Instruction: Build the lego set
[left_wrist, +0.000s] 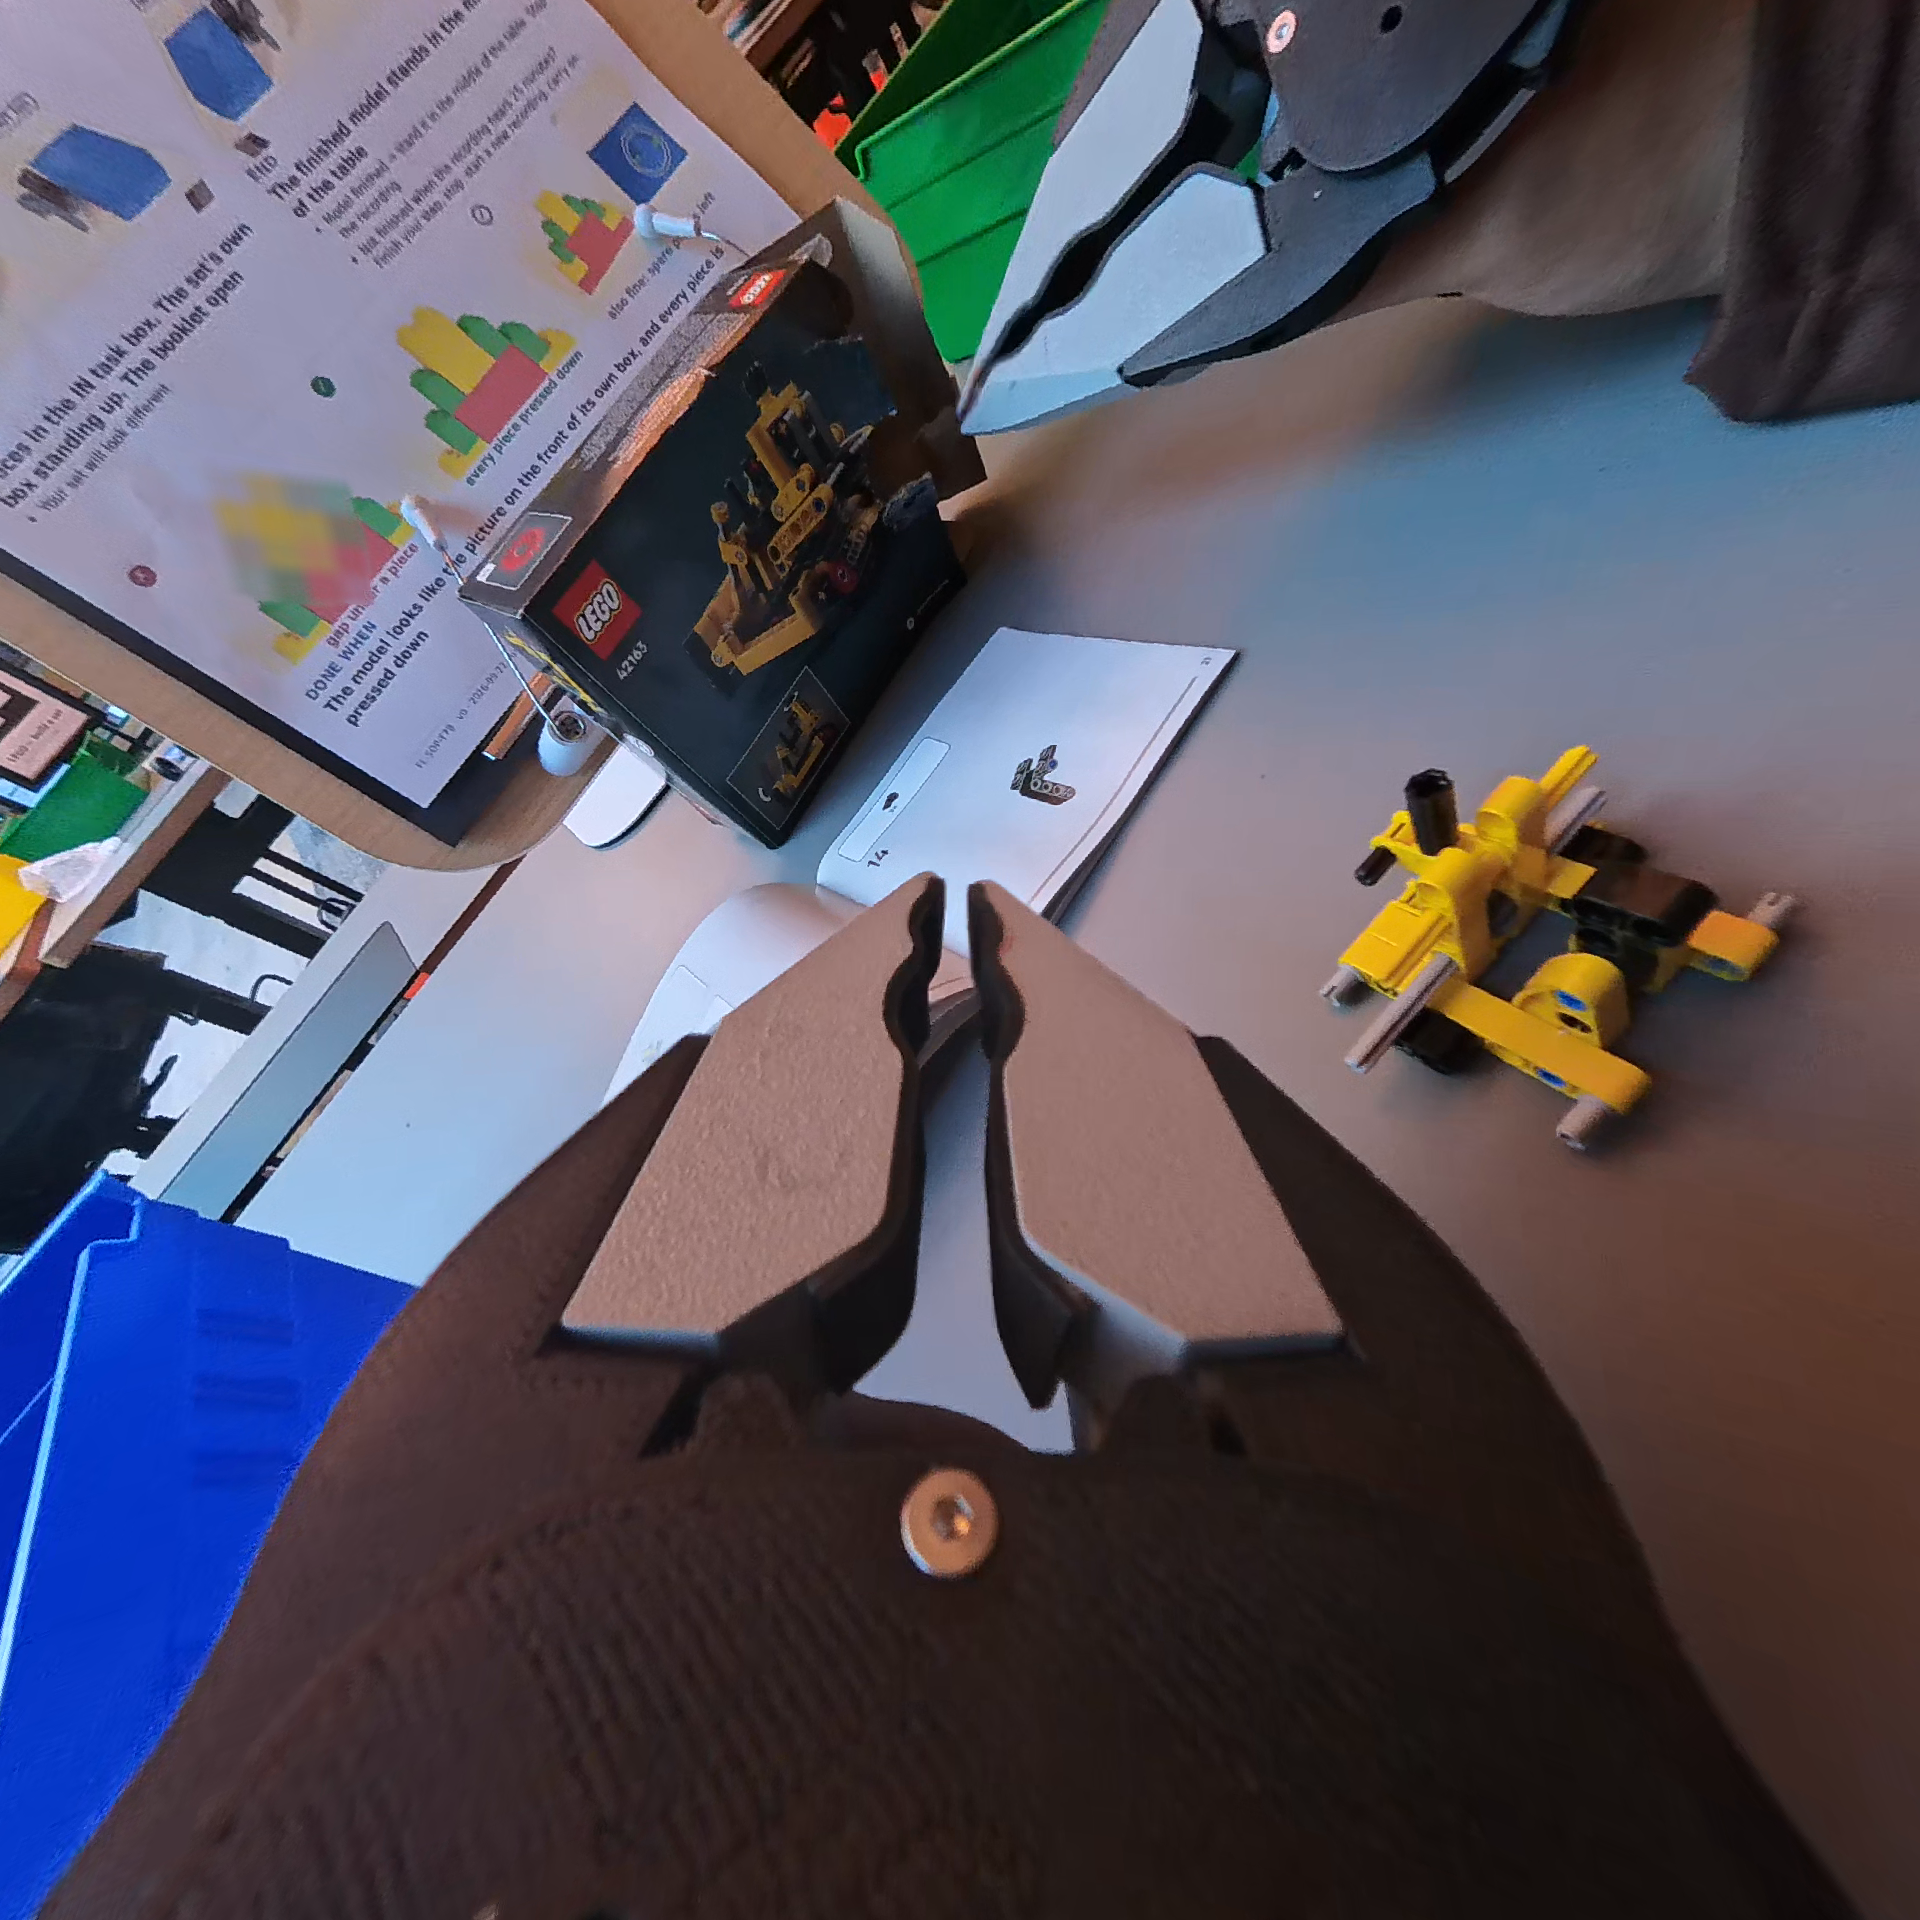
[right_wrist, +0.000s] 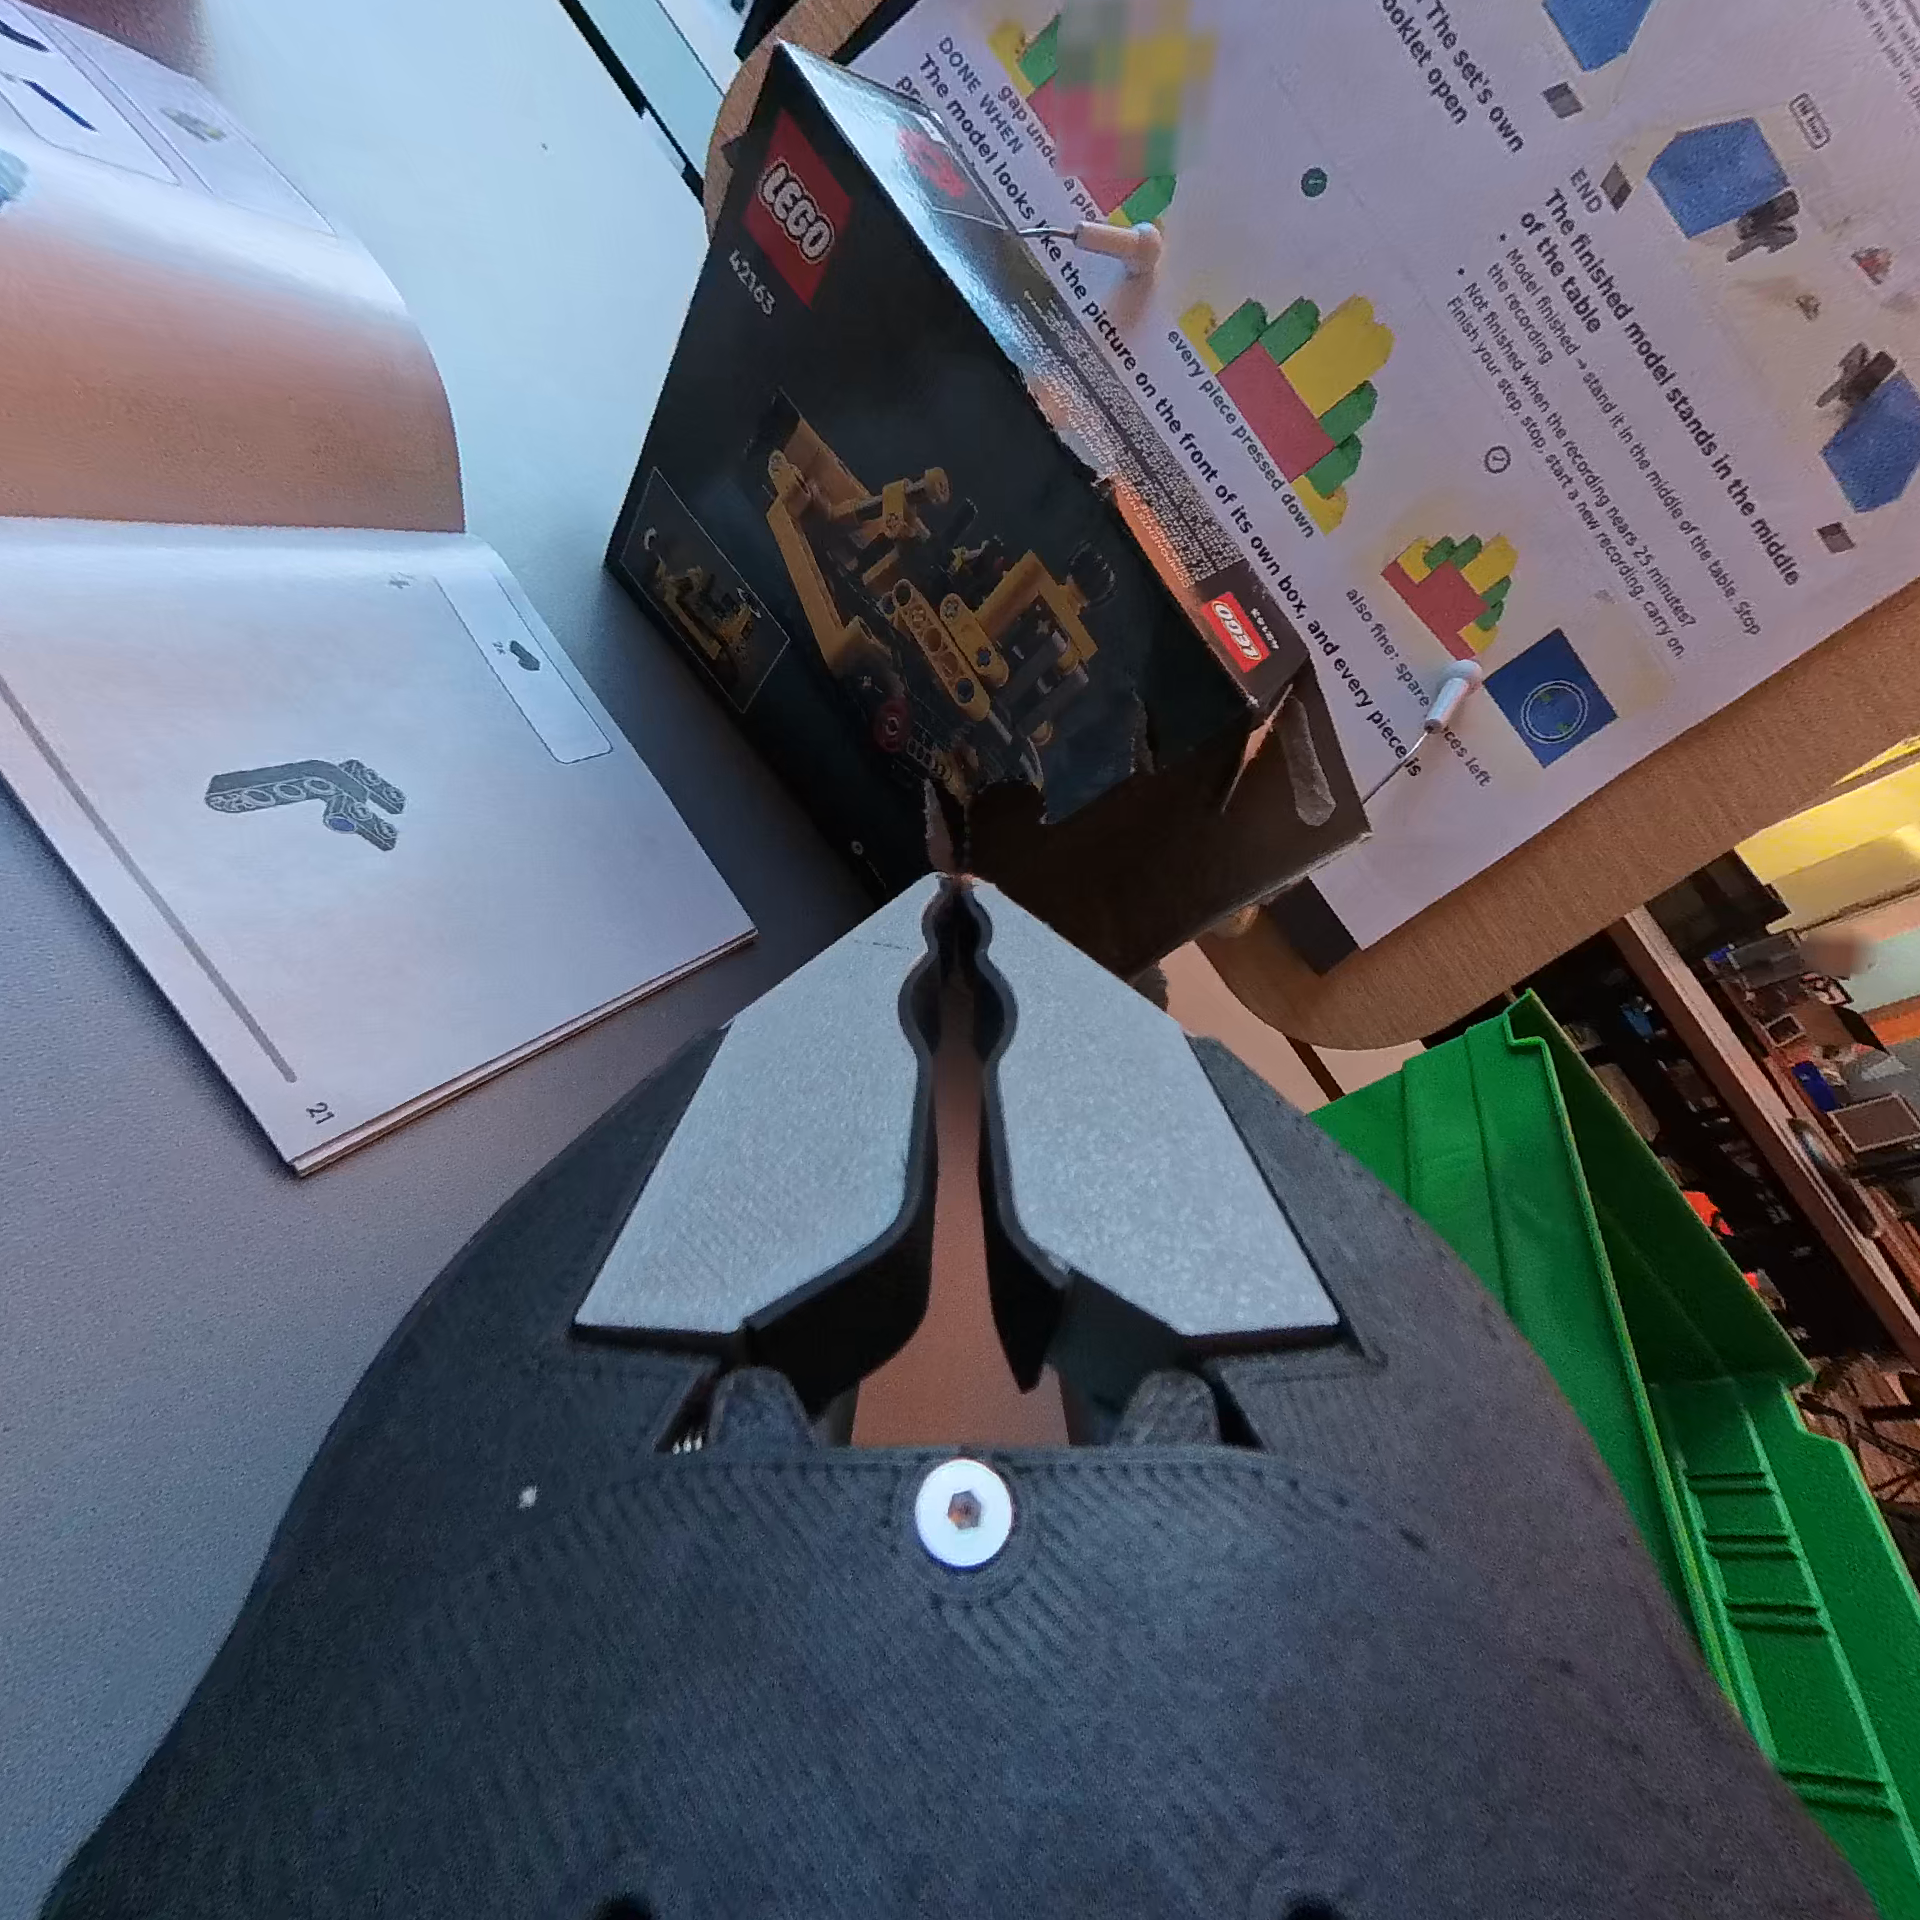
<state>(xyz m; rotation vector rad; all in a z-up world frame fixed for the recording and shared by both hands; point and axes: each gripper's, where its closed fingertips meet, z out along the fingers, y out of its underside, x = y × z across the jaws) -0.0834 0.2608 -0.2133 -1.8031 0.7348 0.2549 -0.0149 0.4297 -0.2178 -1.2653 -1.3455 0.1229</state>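
Grey tabletop (left_wrist: 1455, 1455) carries a printed instruction board (left_wrist: 312, 312) leaning behind the dark set box (left_wrist: 727, 582), with a blue bin (left_wrist: 135, 1455) and a green bin (right_wrist: 1558, 1299) at its edges. An open booklet (left_wrist: 1049, 769) lies flat beside the box, and the half-built yellow model (left_wrist: 1507, 935) sits apart from it on bare table. Left gripper (left_wrist: 956, 894) hovers empty, jaws a narrow slit apart, while the right gripper (right_wrist: 951, 888) is pinched closed at the box's torn edge; whether it grips the card I cannot tell.

A grey table (left_wrist: 1455, 540) bears the set's black box (left_wrist: 727, 582), an open booklet (left_wrist: 1049, 758) and a yellow part-built model (left_wrist: 1507, 935).
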